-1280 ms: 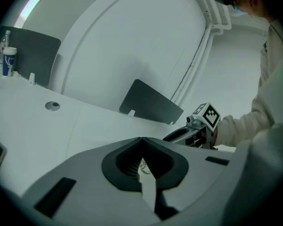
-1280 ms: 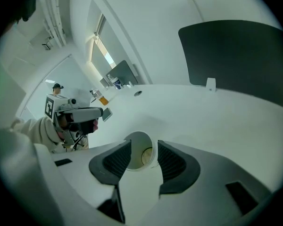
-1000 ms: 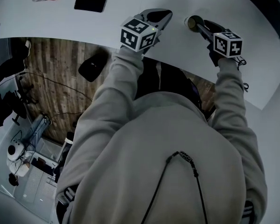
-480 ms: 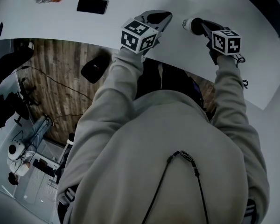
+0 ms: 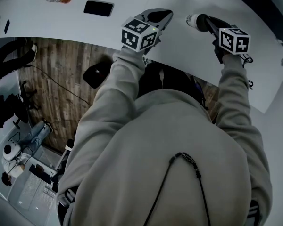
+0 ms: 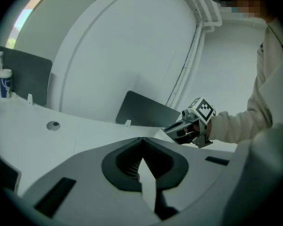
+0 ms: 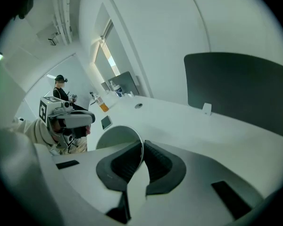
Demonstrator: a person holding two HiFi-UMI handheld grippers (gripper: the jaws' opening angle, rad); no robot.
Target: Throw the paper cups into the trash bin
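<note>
white table [image 5: 188,55] with a curved edge sits under both grippers; wood-plank floor [image 5: 61,84] shows past that edge in the head view. right gripper [image 7: 142,147]: jaws have just closed, and the pads are pinching the wall of a white paper cup [image 7: 117,138] at its rim. the cup body bulges out to the left of the fingers. in the head view it juts past the fingertips over the tabletop; can't tell whether it touches the surface. left gripper [image 6: 141,140]: fingertips pressed together, only a pale sliver visible behind the tips. straight ahead of the right fingers there's a round cable hole [image 7: 138,105] in the table. ahead-right of them a dark grey divider panel [image 7: 240,88] stands upright with a small white clip [image 7: 206,108] at its foot. ahead-left of them a black phone [image 7: 105,122] lies flat, and beyond it stands a bottle [image 7: 103,106] with orange contents. far ahead-left of the left fingers is another grey panel [image 6: 23,79], with a blue-printed cup [image 6: 5,83] upright in front of it. room: plain white walls and a window [image 7: 106,55] well beyond the right fingertips. a second person [image 7: 61,84] stands far back, past the left gripper.
</note>
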